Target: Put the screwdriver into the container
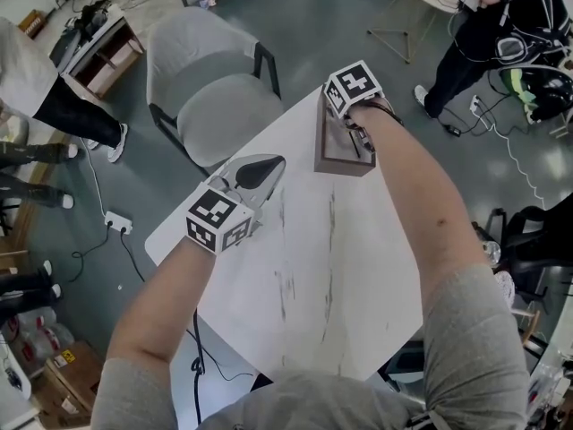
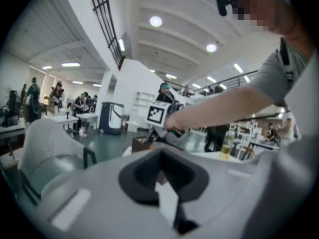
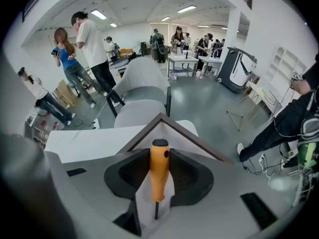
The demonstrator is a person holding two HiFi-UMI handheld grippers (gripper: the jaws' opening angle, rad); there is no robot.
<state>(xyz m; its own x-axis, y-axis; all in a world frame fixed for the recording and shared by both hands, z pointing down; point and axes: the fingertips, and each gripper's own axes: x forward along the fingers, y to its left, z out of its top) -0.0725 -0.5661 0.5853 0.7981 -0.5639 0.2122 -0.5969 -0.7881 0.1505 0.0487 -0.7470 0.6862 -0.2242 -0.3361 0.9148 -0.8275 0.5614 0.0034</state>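
Observation:
An orange-handled screwdriver (image 3: 159,169) stands handle forward between the jaws of my right gripper (image 3: 159,156), which is shut on it; its dark shaft points back toward the camera. That gripper (image 1: 356,137) hangs over the brown open-topped container (image 1: 344,163) at the table's far edge, and the container's rim (image 3: 195,141) shows just beyond the handle. My left gripper (image 1: 258,174) rests low over the table to the left, jaws together with nothing in them. From the left gripper (image 2: 160,172) view, the container (image 2: 139,144) and the right gripper's marker cube (image 2: 156,113) lie ahead.
The white table (image 1: 304,285) is small, with edges close on all sides. A grey chair (image 1: 215,88) stands just past its far left corner. People stand further off on the grey floor, and a cable and power strip (image 1: 116,223) lie at the left.

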